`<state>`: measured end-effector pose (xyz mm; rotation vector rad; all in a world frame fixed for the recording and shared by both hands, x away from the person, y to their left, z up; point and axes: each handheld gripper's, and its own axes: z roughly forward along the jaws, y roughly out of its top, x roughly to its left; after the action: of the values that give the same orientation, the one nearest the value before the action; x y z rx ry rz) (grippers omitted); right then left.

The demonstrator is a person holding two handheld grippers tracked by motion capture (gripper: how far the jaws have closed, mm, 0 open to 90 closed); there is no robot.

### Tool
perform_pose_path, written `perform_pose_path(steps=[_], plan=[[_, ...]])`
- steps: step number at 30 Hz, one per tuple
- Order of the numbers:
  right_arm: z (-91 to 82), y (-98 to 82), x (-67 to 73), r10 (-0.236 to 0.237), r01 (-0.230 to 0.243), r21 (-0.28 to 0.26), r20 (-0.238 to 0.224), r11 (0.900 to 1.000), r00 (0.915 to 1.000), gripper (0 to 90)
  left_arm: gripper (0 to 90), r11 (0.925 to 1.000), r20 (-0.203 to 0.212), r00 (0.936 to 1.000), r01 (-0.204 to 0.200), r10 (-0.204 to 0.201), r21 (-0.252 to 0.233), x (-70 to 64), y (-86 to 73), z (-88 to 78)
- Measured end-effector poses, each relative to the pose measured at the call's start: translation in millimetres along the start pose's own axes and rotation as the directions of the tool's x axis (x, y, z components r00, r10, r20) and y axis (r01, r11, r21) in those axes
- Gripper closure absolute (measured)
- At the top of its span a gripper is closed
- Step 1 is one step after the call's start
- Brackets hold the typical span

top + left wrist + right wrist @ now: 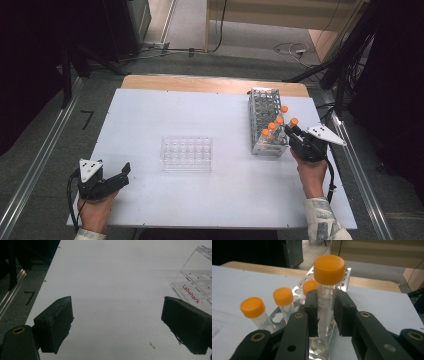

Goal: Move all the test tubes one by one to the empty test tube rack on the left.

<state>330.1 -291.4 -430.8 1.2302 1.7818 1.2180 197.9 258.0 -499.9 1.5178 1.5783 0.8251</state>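
Right gripper (325, 312) is clamped on an orange-capped tube (325, 290); both pads press its clear body just below the cap. The tube stands upright with its lower end in a hole at the near end of the metal rack (260, 107), on the rack's right side as the high view shows it. The rack sits at the right of the white table (200, 200) and holds several more orange-capped tubes: three others (283, 298) in the right gripper view, clustered at the same near end. Far holes of the rack look unfilled. What is inside the tubes I cannot tell.

Left gripper (117, 325) has jaws wide apart, nothing between them, low over bare table at the near left. Clear plastic rack (187, 152) sits mid-table, well apart from both grippers, no tubes in it; it carries a red "Labshark" mark in the left gripper view.
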Motion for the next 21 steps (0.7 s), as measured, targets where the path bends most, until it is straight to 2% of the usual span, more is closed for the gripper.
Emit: perform_pose_path(steps=[7, 12, 17, 20, 21], plan=[[-19.0, 11.3, 0.7, 0.005, -0.005, -0.042, -0.013, 0.999, 0.9999, 71.9, 10.6, 0.9998, 0.006, 0.9999, -0.011, 0.011, -0.015, -2.1, 0.7, -3.3], [-32.4, 10.6, 4.8, -0.002, 0.001, -0.029, -0.023, 1.000, 0.9997, 71.9, 10.6, 0.9994, 0.008, 1.0000, -0.003, 0.004, -0.035, -3.1, 1.8, -6.5], [-44.1, 3.1, 12.2, -0.026, 0.025, -0.008, -0.042, 1.000, 0.9988, 71.9, 10.6, 0.9983, 0.042, 0.9991, -0.006, 0.009, -0.058, -9.2, 5.8, -12.9], [-49.7, -3.0, 16.9, -0.032, 0.033, 0.010, -0.063, 0.999, 0.9975, 71.9, 10.6, 0.9965, 0.083, 0.9962, -0.018, 0.025, -0.082, -18.2, 9.6, -19.1], [-50.8, -5.2, 18.6, -0.032, 0.034, 0.016, -0.072, 0.999, 0.9969, 71.9, 10.6, 0.9965, 0.083, 0.9962, -0.018, 0.025, -0.082, -18.2, 9.6, -19.1]])
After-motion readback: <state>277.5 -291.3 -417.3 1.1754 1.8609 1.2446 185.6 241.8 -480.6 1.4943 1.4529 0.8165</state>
